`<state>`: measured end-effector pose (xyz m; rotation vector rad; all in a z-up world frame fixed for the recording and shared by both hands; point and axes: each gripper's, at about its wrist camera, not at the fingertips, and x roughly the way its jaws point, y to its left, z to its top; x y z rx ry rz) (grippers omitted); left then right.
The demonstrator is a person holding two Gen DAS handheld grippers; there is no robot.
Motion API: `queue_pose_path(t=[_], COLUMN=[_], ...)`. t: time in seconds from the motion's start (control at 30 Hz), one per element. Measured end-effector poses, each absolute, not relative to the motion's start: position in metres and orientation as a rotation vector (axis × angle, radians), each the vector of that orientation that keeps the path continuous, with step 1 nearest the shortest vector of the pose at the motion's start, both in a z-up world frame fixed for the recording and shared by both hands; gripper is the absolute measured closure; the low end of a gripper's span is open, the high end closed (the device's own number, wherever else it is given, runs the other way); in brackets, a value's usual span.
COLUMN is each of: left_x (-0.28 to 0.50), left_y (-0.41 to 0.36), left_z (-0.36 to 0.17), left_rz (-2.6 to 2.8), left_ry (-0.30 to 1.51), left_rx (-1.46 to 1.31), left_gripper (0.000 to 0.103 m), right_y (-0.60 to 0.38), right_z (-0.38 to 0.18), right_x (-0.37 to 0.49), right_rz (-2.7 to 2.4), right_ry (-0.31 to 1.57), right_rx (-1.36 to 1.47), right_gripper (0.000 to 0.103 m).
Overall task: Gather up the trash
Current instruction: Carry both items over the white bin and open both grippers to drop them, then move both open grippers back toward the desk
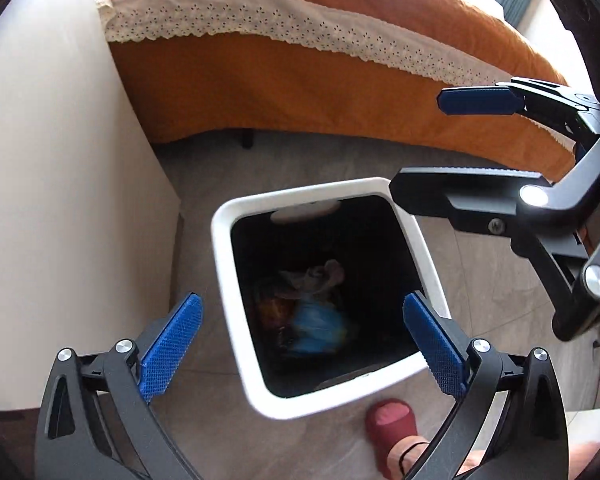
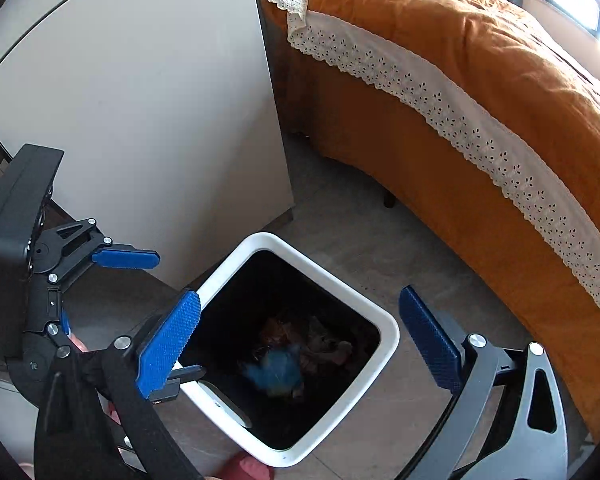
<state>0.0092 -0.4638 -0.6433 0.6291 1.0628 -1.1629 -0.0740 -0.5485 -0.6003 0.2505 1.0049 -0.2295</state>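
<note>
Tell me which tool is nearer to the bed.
Right. The right tool hangs over the bin rim toward the bed; the left tool hangs over the bin toward the cabinet.

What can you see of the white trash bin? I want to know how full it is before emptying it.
The white trash bin is a squarish plastic-looking container with rounded corners, a thick white rim and a dark inside, possibly a liner. It stands upright and lidless on the grey floor, beside a white cabinet and near the bed. Low inside lies crumpled trash: something blue, pale paper and an orange wrapper. Most of the bin looks unfilled. Neither open gripper touches it.
</note>
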Motion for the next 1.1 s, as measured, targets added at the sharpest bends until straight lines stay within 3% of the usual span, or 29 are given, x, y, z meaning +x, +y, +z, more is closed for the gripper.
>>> queue_pose_path(t=[0.2, 0.7, 1.1], left_x=[0.017, 0.028, 0.045], left_y=[-0.457, -0.419, -0.324], left_z=[-0.600, -0.375, -0.215], left_rz=[-1.149, -1.162, -1.021], left_ry=[1.028, 0.830, 0.700], left_rx=[0.610, 0.444, 0.316], left_gripper=[0.004, 0.004, 0.004], right_y=[-0.540, -0.502, -0.426], right_z=[-0.558, -0.343, -0.191], right_x=[-0.067, -0.067, -0.034], right_rz=[-0.217, -0.267, -0.162], right_ry=[0.971, 0.767, 0.576], right_rx=[0.242, 0.230, 0.108], right_gripper=[0.004, 0.004, 0.004])
